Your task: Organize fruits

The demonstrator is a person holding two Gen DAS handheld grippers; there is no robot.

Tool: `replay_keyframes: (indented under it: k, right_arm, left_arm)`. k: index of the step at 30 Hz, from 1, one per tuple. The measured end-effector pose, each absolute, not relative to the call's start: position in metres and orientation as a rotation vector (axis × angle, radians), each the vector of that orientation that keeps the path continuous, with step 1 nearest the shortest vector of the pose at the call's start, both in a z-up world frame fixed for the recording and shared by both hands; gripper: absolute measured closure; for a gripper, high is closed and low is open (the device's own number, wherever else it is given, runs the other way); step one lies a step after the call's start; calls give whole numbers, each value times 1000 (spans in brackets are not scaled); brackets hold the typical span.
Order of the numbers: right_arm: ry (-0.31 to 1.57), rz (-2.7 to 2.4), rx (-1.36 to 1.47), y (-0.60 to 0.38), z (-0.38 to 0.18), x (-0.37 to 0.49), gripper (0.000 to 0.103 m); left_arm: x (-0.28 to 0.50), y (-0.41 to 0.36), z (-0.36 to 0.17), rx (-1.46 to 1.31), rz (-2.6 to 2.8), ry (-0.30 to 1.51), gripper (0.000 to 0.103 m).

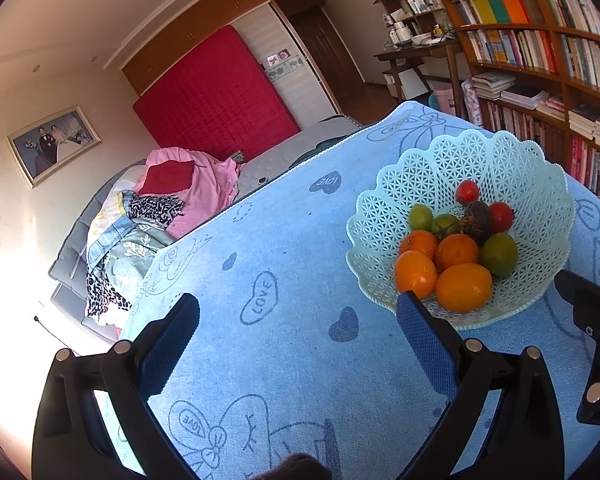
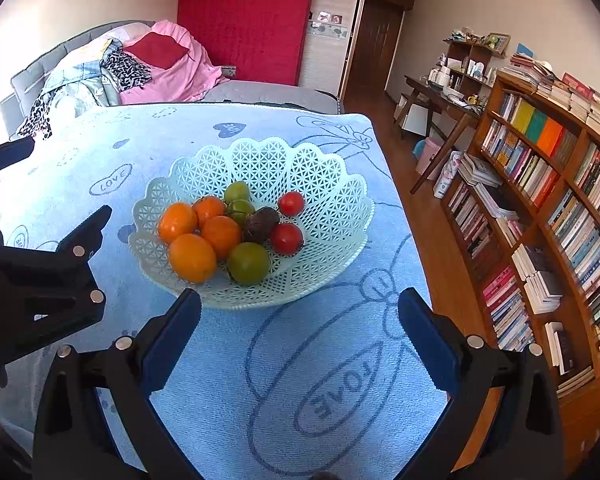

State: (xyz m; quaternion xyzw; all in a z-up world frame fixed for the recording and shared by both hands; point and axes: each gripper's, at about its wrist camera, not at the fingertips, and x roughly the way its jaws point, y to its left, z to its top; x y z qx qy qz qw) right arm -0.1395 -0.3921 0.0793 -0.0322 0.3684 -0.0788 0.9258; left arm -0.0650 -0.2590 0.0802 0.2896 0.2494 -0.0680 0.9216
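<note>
Pale mint plastic lattice forms the basket [image 2: 320, 200], which stands on a blue towel cloth [image 2: 260, 360] printed with hearts and "LOVE". The right gripper [image 2: 299, 312] hangs just short of the basket's near rim, its blue-padded fingers [image 2: 428, 340] spread wide and holding nothing; the basket lies straight ahead of it, slightly toward its left finger. Inside, four oranges [image 2: 192, 258] sit on the side nearest that left finger, three green fruits [image 2: 248, 263] run through the middle, a dark wrinkled fruit [image 2: 261, 224] lies at the centre, and two red tomatoes [image 2: 287, 239] rest toward the far right. The left gripper [image 1: 298, 316] is likewise spread and empty over bare cloth; from it, the basket [image 1: 532, 184] lies ahead and off to the right, beyond its right finger [image 1: 424, 344], whose tip overlaps the near rim in its view.
</note>
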Motion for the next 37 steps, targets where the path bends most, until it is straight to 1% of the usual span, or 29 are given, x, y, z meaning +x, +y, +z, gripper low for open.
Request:
replay_keyframes:
  k: [27,37]
  right_arm:
    - [766,-166,-75,-392,72,-137,3]
    - [772,-159,-78,-389,67,-137,3]
  left_arm:
    - [-65,-258,79,608,-129,506,5]
    - [-58,-255,75,612,-81,530,5]
